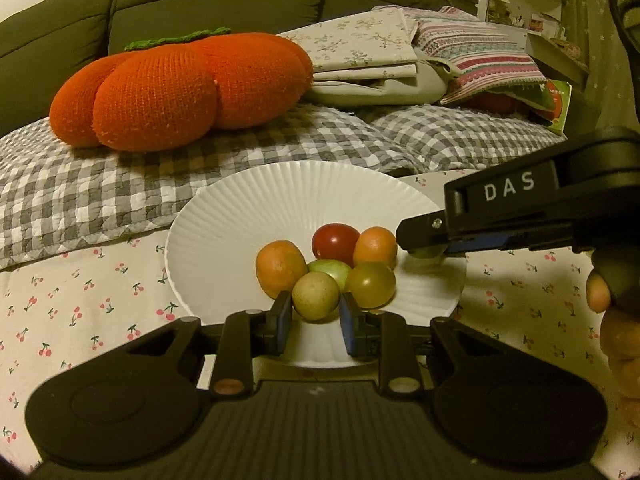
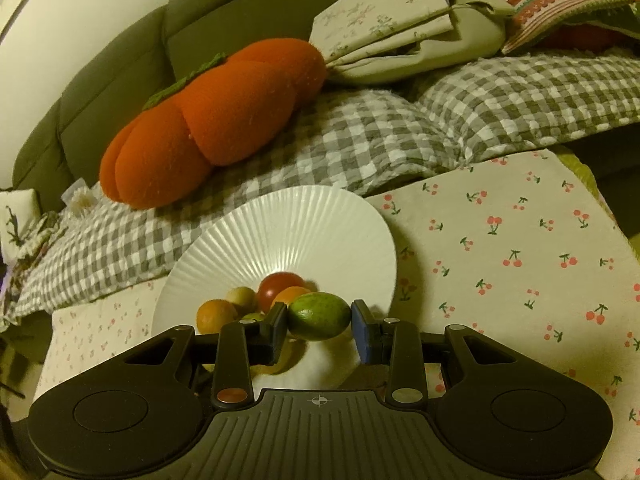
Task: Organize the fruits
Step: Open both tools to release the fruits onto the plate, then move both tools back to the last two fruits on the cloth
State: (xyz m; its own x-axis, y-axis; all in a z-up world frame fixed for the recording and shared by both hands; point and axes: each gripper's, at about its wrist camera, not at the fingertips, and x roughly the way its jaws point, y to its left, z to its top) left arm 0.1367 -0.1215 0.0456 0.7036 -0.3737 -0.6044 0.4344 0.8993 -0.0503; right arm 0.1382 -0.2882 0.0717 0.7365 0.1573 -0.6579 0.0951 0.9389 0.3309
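Fruits [image 1: 332, 268] piled lower centre on white plate [image 1: 224, 216]. Left claw [image 1: 314, 316] pinching pale fruit [image 1: 315, 295] at pile edge. Right claw [image 2: 320, 324] pinching green fruit [image 2: 319, 316] above plate. Risk: release onto pile, round fruit rolls off rim onto cherry-print cloth [image 2: 500, 264].

Black tongs [image 1: 314, 314] with blue pads, marked DAS

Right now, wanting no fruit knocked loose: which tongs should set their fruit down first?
Probably right: the right tongs hold a green fruit over bare plate; the left tongs have a tan fruit crowding the pile.
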